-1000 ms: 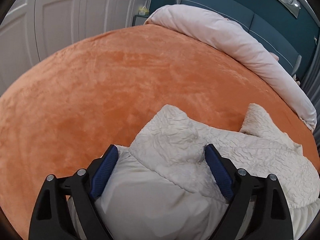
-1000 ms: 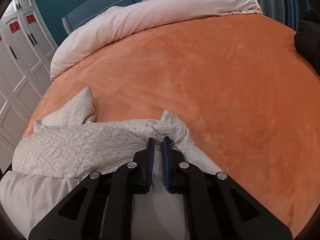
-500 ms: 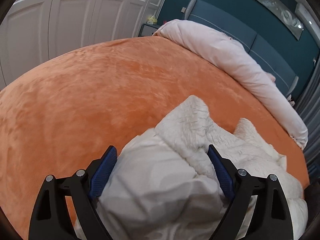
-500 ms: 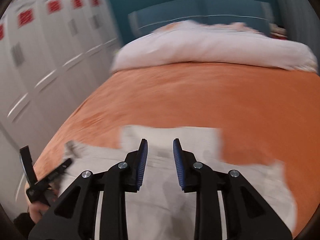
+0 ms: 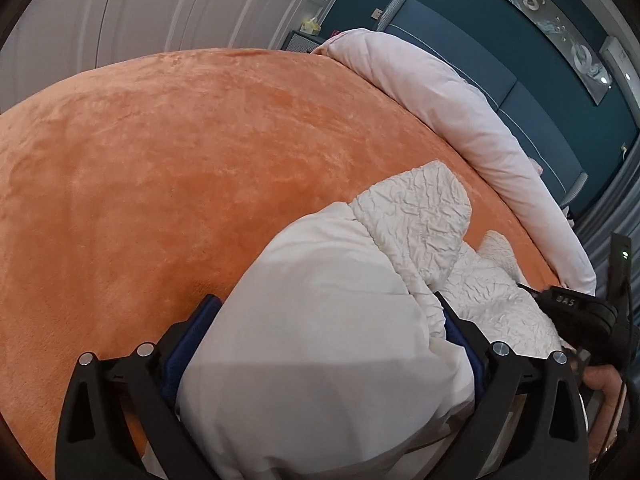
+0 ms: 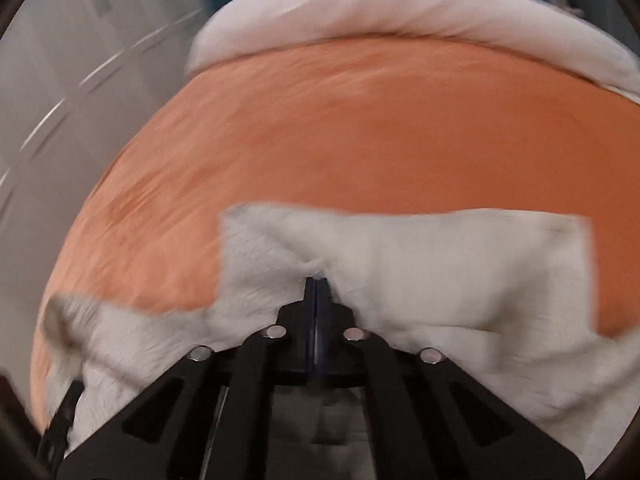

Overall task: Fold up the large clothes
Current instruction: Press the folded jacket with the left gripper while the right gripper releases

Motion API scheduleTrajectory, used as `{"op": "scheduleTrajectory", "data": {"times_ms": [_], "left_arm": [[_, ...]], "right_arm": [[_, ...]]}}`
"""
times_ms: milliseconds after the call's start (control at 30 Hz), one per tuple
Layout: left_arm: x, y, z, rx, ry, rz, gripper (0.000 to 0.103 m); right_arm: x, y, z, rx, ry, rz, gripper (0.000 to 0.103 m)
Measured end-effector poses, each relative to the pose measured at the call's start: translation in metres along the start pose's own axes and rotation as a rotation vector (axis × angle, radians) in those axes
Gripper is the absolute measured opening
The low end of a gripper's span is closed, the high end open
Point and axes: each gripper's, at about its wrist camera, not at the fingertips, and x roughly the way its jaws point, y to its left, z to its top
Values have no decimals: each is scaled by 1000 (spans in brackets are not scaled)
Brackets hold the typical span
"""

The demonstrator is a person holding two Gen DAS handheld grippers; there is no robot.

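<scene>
On the bed [image 5: 160, 152], an orange plush cover spreads wide, with a broad bare stretch running left to the white wardrobe doors [image 5: 120, 12] and far ahead to one rolled pale duvet [image 5: 460, 112] along the blue headboard [image 5: 520, 92]. One garment [image 5: 340, 320], a cream piece with a smooth side and a crinkled quilted side, lies bunched at the near edge of the bed.

From the left wrist view, the left gripper [image 5: 324, 344] has its jaws spread wide, released, with a thick fold of the garment bulging up between the blue pads [image 5: 196, 328]; the cloth touches both pads but is not pinched. To the right, the crinkled part trails toward the right gripper's black body [image 5: 584, 316], seen at the frame edge with a bit of the person's hand [image 5: 600, 380] below it.

From the right wrist view, which is motion blurred, the right gripper [image 6: 316, 292] has its jaws clenched together on a ridge of the garment [image 6: 420, 264], cloth gathering at the tips. A flat rectangular panel of the garment spreads left and right of the tips, with bare orange cover beyond it.

Count: two grippers, one garment, one duvet.
</scene>
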Motion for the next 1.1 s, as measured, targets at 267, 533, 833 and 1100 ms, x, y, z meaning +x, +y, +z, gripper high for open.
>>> {"op": "scheduleTrajectory", "data": {"times_ms": [267, 533, 833, 1100], "left_arm": [[1, 0, 2, 13, 6, 16, 98], [8, -10, 2, 64, 32, 90, 98], [-14, -4, 7, 34, 50, 61, 98], [-117, 40, -32, -60, 38, 14, 97]], "right_arm": [[-75, -65, -17, 115, -138, -7, 5], [-42, -117, -10, 201, -35, -129, 0], [-166, -92, -78, 76, -240, 77, 11], [-210, -51, -167, -79, -174, 130, 20]]}}
